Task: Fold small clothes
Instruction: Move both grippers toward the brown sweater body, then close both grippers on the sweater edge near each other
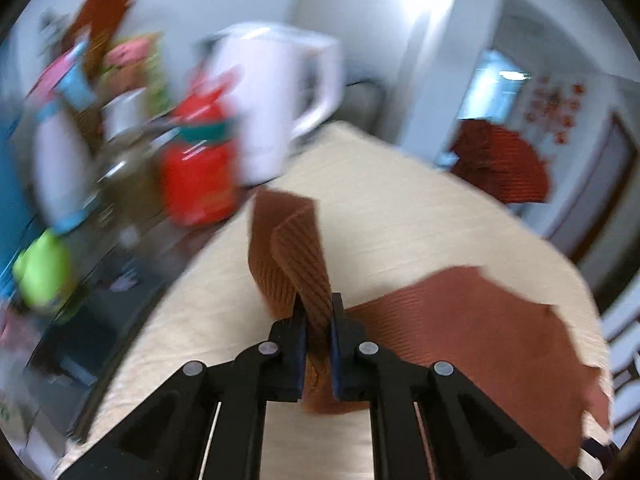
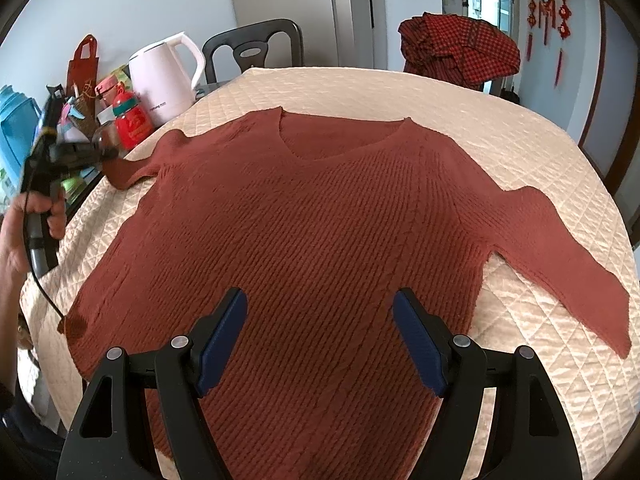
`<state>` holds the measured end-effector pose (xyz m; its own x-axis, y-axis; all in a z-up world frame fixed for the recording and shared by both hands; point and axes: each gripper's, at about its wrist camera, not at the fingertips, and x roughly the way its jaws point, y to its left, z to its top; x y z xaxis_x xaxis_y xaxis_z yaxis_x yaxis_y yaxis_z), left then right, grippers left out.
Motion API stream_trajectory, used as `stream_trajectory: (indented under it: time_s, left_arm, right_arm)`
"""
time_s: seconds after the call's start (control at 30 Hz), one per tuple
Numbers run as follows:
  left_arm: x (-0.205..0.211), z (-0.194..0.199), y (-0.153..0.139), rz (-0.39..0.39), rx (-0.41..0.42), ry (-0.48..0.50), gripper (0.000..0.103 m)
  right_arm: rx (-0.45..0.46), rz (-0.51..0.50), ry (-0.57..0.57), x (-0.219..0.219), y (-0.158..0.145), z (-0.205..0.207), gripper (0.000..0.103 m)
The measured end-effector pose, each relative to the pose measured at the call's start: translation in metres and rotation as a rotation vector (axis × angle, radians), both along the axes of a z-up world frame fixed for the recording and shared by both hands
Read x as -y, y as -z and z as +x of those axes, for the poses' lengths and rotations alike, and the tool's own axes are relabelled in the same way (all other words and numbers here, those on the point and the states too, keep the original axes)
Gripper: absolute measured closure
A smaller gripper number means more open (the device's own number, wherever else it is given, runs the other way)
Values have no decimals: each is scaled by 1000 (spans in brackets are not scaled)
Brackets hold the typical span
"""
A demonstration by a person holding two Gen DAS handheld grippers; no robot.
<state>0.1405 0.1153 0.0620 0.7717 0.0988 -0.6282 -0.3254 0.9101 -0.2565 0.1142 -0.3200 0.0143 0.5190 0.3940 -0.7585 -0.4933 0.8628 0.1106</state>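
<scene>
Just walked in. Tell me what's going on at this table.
A person is folding a rust-red sweater spread face-up on a quilted table cover. The left gripper is shut on a sleeve, lifting it. The right gripper hovers open over the sweater's lower body, holding nothing.

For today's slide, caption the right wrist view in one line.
Open right gripper hovers over the flat sweater; left gripper pinches its sleeve.

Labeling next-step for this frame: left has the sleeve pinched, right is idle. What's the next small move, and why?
Probably carry the left gripper inward to lay the sleeve across the sweater body. It is shut on the sleeve end, lifted off the quilted cover, while the right gripper hovers open over the hem.
</scene>
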Motion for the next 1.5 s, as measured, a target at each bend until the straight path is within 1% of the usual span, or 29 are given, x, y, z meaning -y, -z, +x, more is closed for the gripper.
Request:
stream_trajectory:
  time_s: [0.07,0.13,0.23,0.3,0.33,0.4,0.43,0.47,0.5,0.57,0.63,0.7,0.73,0.8,0.83,0.9,0.97,1.03,1.1,1.13,1.2,1.23,1.3,1.33,1.37,1.4,1.5]
  left_arm:
    - [29,8,-16,9,50,111,92]
    - [60,18,-27,0,81,231,92]
    - [107,33,-28,-29,88,399,92]
    - [132,43,-19,-40,68,504,92]
    - [143,48,-12,-48,43,554,90]
    - [157,53,4,-61,-20,605,89]
    - [159,54,8,-63,-41,616,86]
    - [157,51,10,-66,-45,621,79]
    - [155,46,9,-66,-35,616,74]
    - [139,34,1,-55,15,586,54]
    - [116,19,-12,-22,68,524,47]
    - [92,15,-14,17,82,445,46]
    - [82,15,-14,29,74,411,46]
    - [59,19,-7,38,18,342,46]
    - [50,24,-3,27,-11,324,46]
    - [41,35,7,-15,-53,326,46]
    - [40,45,18,-31,-88,339,46]
    - [49,59,28,-29,-113,366,46]
    - [54,70,38,-16,-138,370,46]
    - [57,74,42,-5,-145,375,47]
    - [63,80,49,14,-161,387,61]
    - [66,84,54,25,-176,396,70]
    - [65,85,58,31,-165,398,78]
    - [64,85,57,29,-156,403,90]
    - [62,84,55,21,-144,405,91]
    - [59,82,54,4,-126,408,92]
    - [44,70,46,-61,-52,408,92]
  right_arm:
    - [-3,12,5,2,-1,1,27]
    - [-10,27,13,3,-1,3,27]
    - [-23,52,27,7,-1,4,27]
    - [-33,62,35,10,-1,5,27]
    - [-39,68,40,12,-1,5,27]
    - [-55,81,47,15,0,6,27]
    - [-62,93,52,17,0,6,27]
    - [-66,103,55,19,-1,7,27]
    - [-69,117,57,21,-2,8,27]
    - [-76,142,61,24,-4,10,27]
    - [-81,173,62,24,-7,14,27]
    - [-81,199,57,20,-11,18,27]
    - [-82,208,54,18,-12,20,27]
    - [-91,228,43,11,-12,28,27]
    - [-97,235,36,5,-13,33,27]
    - [-101,240,18,-7,-12,45,28]
    - [-116,246,-6,-18,-9,58,41]
    - [-150,245,-22,-29,-1,75,47]
    - [-185,203,-6,-38,11,93,50]
    - [-195,188,0,-40,15,98,51]
    - [-219,170,8,-44,25,105,53]
    - [-201,162,13,-46,25,105,58]
    - [-181,129,14,-49,25,106,66]
    - [-176,120,16,-49,25,107,86]
    - [-186,125,8,-50,26,108,97]
    - [-190,130,8,-48,25,109,97]
    - [-162,166,-2,-44,14,113,99]
